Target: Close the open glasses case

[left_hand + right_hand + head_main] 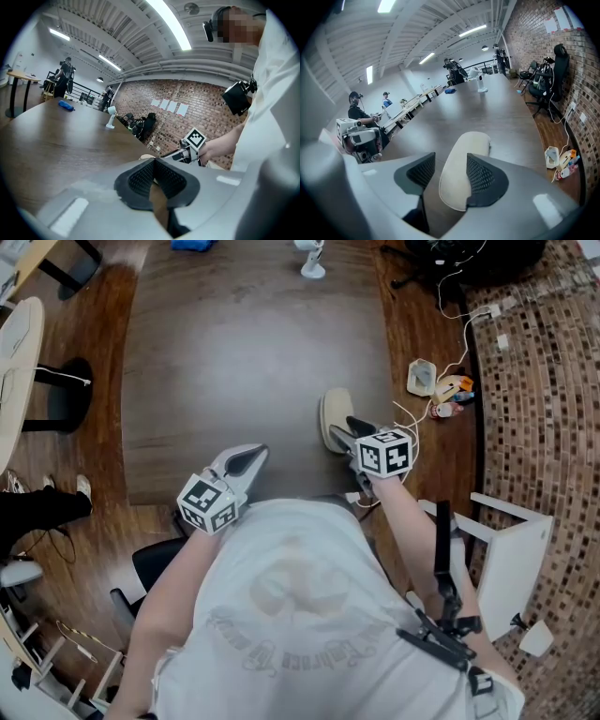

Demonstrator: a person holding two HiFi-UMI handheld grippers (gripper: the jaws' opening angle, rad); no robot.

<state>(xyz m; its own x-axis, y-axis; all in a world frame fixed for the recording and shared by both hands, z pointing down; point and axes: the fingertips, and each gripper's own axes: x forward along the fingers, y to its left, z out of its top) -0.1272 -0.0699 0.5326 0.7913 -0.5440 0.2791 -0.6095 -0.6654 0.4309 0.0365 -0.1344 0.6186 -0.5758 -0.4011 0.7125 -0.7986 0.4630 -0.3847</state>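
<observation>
Cream glasses case [469, 140] lies on the wooden table [487, 105] between the right gripper's [449, 164] parted jaws; the left gripper's [154, 165] jaws are together, well apart from it.

Tabletop: the table [244, 352] offers wide open passage across its middle and left
Near right edge: cream glasses case [335, 418] is the lone obstacle
Far end: white stand [311, 259]; blue object [192, 244]; both well apart from the case
</observation>
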